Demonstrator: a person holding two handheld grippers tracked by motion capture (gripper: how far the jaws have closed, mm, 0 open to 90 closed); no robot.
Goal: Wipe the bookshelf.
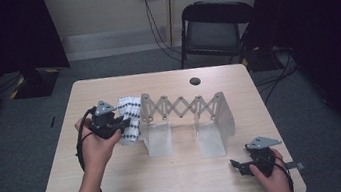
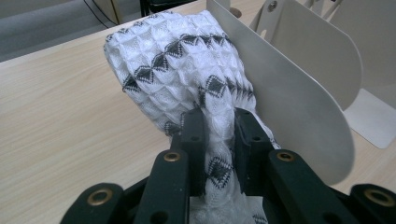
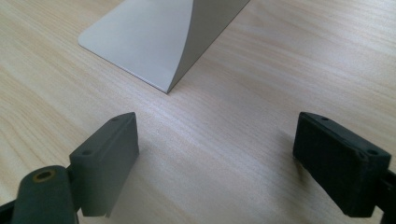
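Holding a white cloth (image 2: 187, 79) with a black diamond pattern in the left hand-held gripper (image 1: 121, 124), jaws closed nearly together and pinching a bunched fold of it. Hanging the cloth just clear of the table (image 1: 171, 187), right against the left end plate of the grey folding rack (image 1: 180, 109), near the table's left half. Draping in soft puffy folds in the left gripper view, so judging it light, limp and stretchy, with nothing brittle about it. Expecting it to sag and swing from wherever it is pinched, and to slide off smooth metal easily. Gripping a gathered bunch rather than a single layer looking like the safer hold, since a thin edge could slip out of the pads. Taking a second hold at a far corner probably being needed for spreading it flat over the rack. Resting the right hand-held gripper (image 1: 241, 165) low near the table's front right corner, jaws standing wide apart with nothing between them, bare wood below and the foot of the rack just ahead in the right gripper view.
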